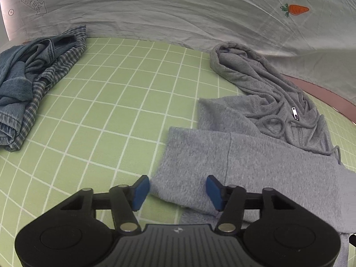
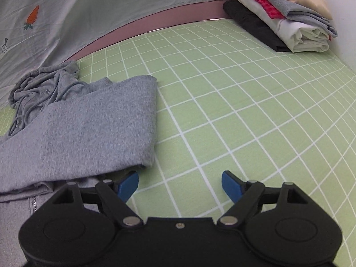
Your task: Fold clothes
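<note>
A grey zip hoodie [image 1: 255, 151] lies on the green gridded mat [image 1: 111, 111], its hood bunched at the far end and a sleeve folded across the body. My left gripper [image 1: 176, 192] is open, its blue pads straddling the near left corner of the folded grey cloth. In the right wrist view the same hoodie [image 2: 84, 129] fills the left side. My right gripper [image 2: 180, 187] is open over bare mat [image 2: 244, 111]. Its left pad sits at the hoodie's near right corner; I cannot tell whether they touch. Nothing lies between its fingers.
A crumpled pile of denim and plaid clothes [image 1: 33, 82] sits at the mat's far left. A stack of folded clothes [image 2: 280, 15] stands at the far right corner. A pale sheet [image 1: 178, 11] with a carrot print hangs behind the mat.
</note>
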Action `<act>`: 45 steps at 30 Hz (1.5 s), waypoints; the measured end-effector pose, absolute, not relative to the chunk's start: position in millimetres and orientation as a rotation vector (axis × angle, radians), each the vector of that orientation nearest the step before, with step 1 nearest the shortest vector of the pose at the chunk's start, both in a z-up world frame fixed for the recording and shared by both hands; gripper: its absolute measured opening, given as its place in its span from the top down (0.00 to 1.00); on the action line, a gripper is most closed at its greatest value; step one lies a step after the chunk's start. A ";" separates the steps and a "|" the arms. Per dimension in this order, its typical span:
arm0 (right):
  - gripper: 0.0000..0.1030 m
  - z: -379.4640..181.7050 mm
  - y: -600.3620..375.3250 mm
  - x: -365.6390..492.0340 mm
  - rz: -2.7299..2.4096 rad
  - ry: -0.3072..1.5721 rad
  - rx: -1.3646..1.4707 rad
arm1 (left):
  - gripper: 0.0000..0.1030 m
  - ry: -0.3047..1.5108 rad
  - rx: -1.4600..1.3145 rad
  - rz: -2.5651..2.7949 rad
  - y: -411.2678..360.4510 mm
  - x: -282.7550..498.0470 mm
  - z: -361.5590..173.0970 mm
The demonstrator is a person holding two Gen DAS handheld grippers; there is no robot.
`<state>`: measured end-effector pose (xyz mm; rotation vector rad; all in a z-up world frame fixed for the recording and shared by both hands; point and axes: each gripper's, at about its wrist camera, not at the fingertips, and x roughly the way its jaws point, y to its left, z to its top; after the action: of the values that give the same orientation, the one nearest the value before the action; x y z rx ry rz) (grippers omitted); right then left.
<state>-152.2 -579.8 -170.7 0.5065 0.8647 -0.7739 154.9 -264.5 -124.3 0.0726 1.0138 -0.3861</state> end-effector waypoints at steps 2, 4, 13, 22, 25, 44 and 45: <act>0.20 -170.1 -575.9 -151.3 -0.766 0.868 0.493 | 0.96 0.996 0.081 -0.398 -265.0 155.6 -122.2; 0.20 -169.5 -572.0 -149.8 -0.756 0.873 0.472 | 0.99 0.986 0.078 -0.404 -264.2 156.7 -120.1; 0.19 -172.4 -561.4 -143.1 -0.732 0.908 0.414 | 0.99 0.988 0.026 -0.363 -248.7 159.3 -116.7; 0.17 -174.8 -560.0 -141.1 -0.731 0.917 0.402 | 0.53 1.046 -0.067 -0.349 -240.2 159.8 -125.8; 0.16 -174.9 -559.9 -141.1 -0.731 0.917 0.401 | 0.47 1.062 -0.096 -0.349 -239.5 159.8 -128.9; 0.14 -171.2 -565.4 -134.9 -0.753 0.858 0.406 | 0.98 0.906 -0.193 -0.395 -228.6 156.4 -95.9; 0.14 -170.8 -565.9 -134.3 -0.755 0.853 0.407 | 0.98 0.891 -0.199 -0.401 -228.7 156.4 -91.0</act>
<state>-134.3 -565.9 -170.8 0.4068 0.8535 -0.7552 156.4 -228.7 -91.0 -0.1985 0.8911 -0.4012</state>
